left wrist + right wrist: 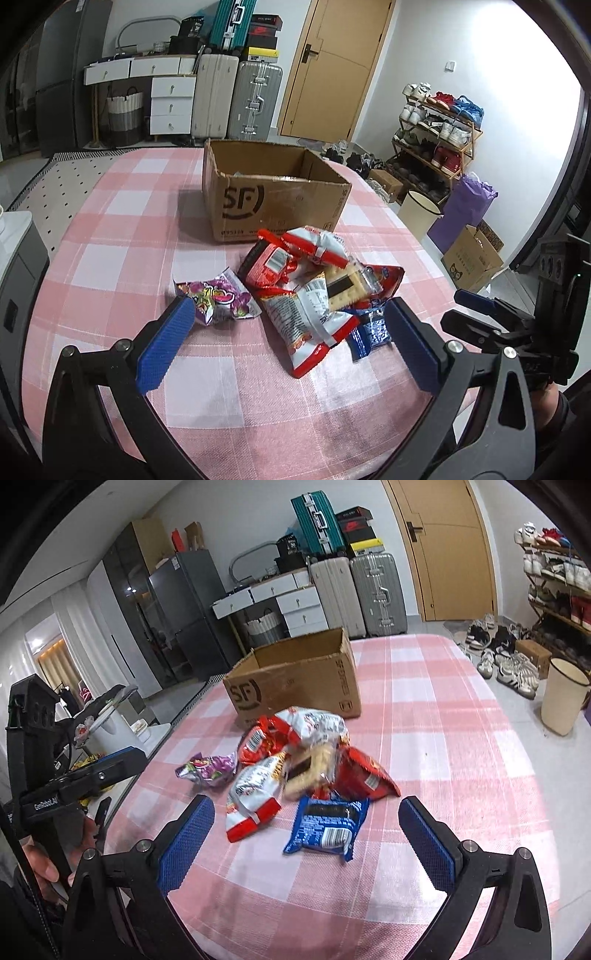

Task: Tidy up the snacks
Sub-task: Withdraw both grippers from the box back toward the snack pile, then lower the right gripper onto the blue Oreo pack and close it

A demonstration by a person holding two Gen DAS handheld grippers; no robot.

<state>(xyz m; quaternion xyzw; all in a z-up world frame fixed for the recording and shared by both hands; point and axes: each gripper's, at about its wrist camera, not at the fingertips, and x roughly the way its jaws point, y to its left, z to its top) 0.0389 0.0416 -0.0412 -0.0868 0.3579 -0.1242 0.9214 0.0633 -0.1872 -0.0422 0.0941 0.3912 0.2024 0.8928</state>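
A pile of snack packets lies on the pink checked tablecloth (122, 236) in front of an open cardboard box (273, 192), which also shows in the right wrist view (295, 679). The pile holds a purple packet (218, 301), a red-and-white bag (306, 325), a clear cracker pack (345, 288) and a blue cookie pack (327, 827). My left gripper (288, 332) is open and empty, above the near side of the pile. My right gripper (306, 830) is open and empty, with the blue pack between its fingers' line of sight.
Suitcases (236, 96), white drawers (170, 103) and a wooden door (332, 66) stand beyond the table. A shoe rack (439, 133), a cream bin (419, 214) and a floor carton (472, 258) are to the right. A side counter (122, 731) is left.
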